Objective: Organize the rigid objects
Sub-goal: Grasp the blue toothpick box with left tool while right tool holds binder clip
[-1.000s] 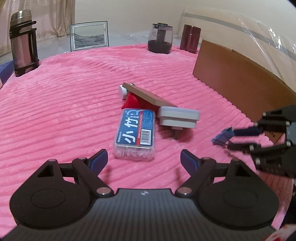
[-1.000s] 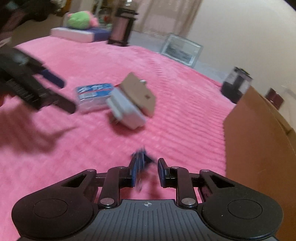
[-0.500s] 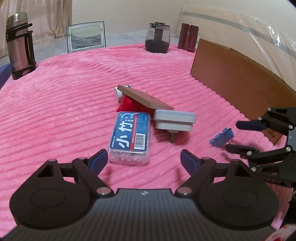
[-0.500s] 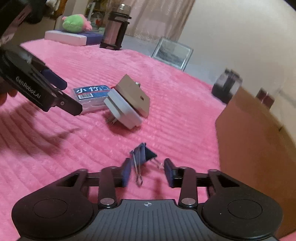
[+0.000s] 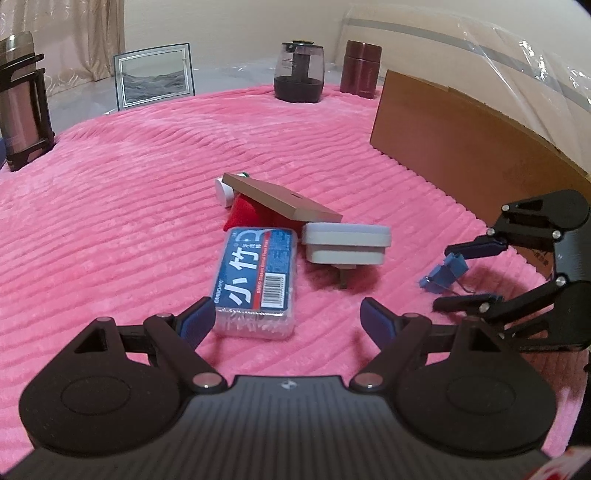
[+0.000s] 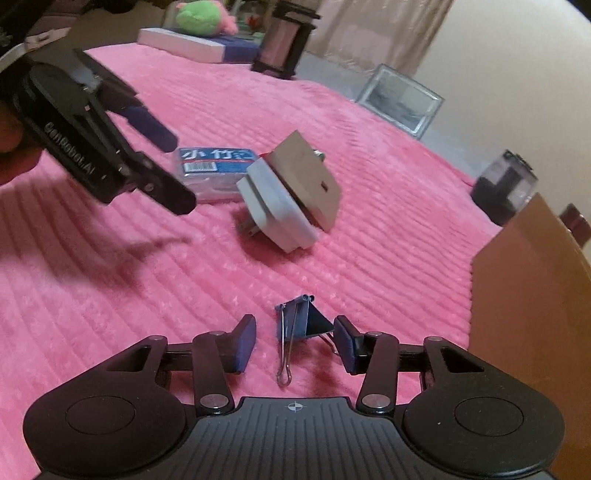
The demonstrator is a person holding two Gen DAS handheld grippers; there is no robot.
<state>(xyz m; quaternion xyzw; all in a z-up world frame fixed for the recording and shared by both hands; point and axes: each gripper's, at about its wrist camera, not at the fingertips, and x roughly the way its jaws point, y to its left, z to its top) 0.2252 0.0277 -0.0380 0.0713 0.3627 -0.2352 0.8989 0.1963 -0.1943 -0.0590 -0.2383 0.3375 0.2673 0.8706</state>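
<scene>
A blue binder clip (image 6: 297, 321) (image 5: 445, 273) lies on the pink blanket (image 6: 110, 295), with its wire handles toward the camera. My right gripper (image 6: 295, 339) (image 5: 443, 278) has the clip between its jaws, which are closing; the left pad stands clear of it. My left gripper (image 5: 286, 317) (image 6: 177, 171) is open and holds nothing, just short of a clear toothpick box with a blue label (image 5: 255, 280) (image 6: 214, 162). A grey-white plug adapter (image 5: 347, 245) (image 6: 277, 206) lies beside the box, with a brown flat board (image 5: 284, 199) leaning over a red object (image 5: 243, 214).
A cardboard box wall (image 5: 461, 147) (image 6: 535, 295) stands along the right. At the blanket's far edge are a steel flask (image 5: 22, 99), a picture frame (image 5: 153, 75), a dark jar (image 5: 299, 72) and a maroon container (image 5: 360, 68). A green plush (image 6: 201, 20) lies far left.
A second ago my right gripper was shut on the binder clip. Its jaws then parted, and the clip now lies on the blanket between them. The left gripper stayed open.
</scene>
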